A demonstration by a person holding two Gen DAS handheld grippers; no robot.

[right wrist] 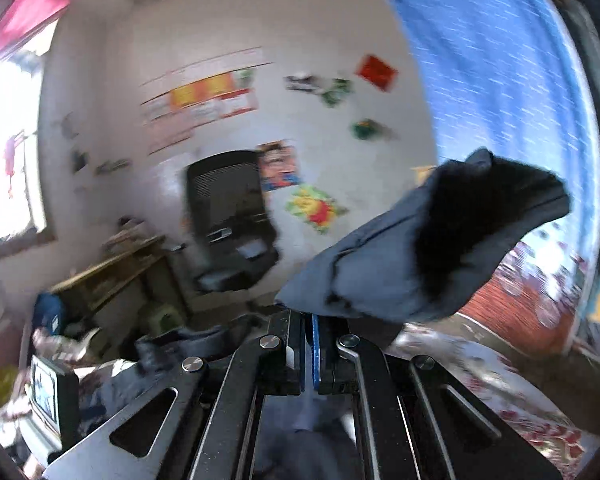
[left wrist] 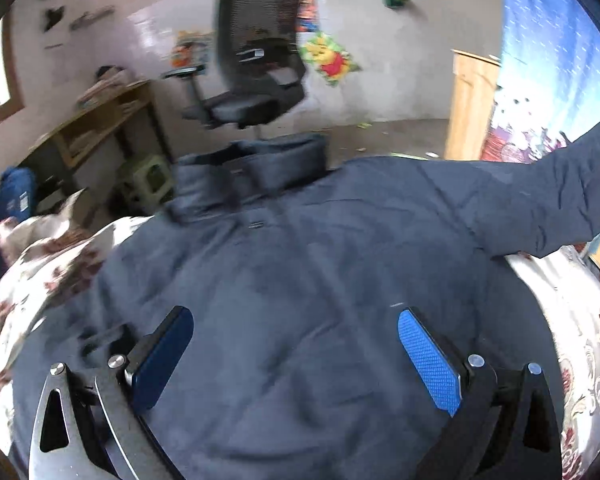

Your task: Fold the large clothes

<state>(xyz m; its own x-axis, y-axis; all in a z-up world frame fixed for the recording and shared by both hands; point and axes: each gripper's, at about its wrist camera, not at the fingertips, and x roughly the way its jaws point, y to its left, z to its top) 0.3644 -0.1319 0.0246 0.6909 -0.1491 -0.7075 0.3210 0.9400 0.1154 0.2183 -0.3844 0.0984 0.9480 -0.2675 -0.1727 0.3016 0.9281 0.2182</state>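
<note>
right claw [right wrist: 307, 320] pinches the jacket's sleeve [right wrist: 420, 256]; no writing is legible.

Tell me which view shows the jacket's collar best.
Left wrist: the collar stands in plain sight at the far end of the spread jacket. Right wrist shows mainly the lifted sleeve; the collar isn't clearly visible.

Daylight glares from the window [right wrist: 4, 152] at left; both fisheye views seem motion-blurred, edges bent and dark.
</note>
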